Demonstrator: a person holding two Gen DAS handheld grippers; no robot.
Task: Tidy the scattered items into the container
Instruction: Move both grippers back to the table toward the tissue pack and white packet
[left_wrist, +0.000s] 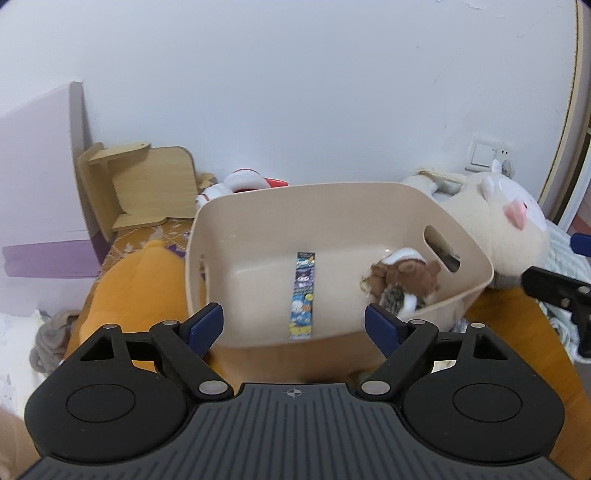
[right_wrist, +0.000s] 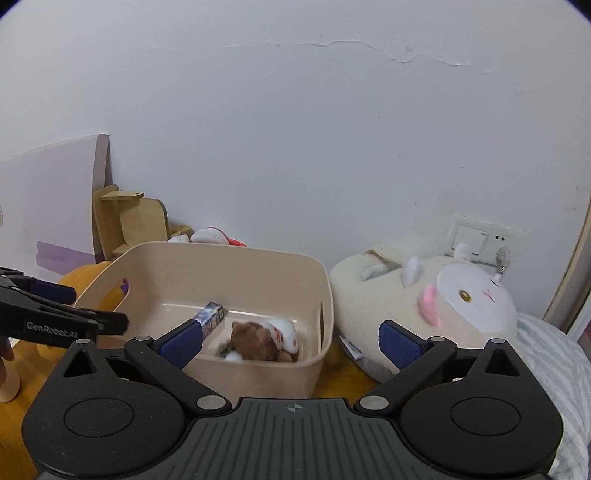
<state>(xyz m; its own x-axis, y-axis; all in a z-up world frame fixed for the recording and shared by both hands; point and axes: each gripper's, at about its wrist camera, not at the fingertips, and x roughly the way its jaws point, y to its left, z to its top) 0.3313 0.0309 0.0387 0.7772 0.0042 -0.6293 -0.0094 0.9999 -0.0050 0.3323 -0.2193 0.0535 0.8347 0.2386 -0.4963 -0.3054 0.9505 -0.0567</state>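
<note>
A beige plastic bin (left_wrist: 258, 218) with handle cut-outs stands on an orange surface; it also shows in the right wrist view (right_wrist: 236, 266). Inside lie a long printed blue box (left_wrist: 303, 295) and a brown-and-white plush toy (left_wrist: 404, 280); the box (right_wrist: 211, 316) and plush (right_wrist: 266, 338) also show in the right wrist view. My left gripper (left_wrist: 293, 325) is open and empty, just in front of the bin's near wall. My right gripper (right_wrist: 291, 341) is open and empty, at the bin's near right corner.
A large cream sheep plush (right_wrist: 436, 306) lies right of the bin against the wall. An orange plush (left_wrist: 136, 280) lies left of it. A wooden stand (left_wrist: 147, 184) and a red-and-white toy (left_wrist: 240, 182) sit behind. A wall socket (right_wrist: 480, 240) is at right.
</note>
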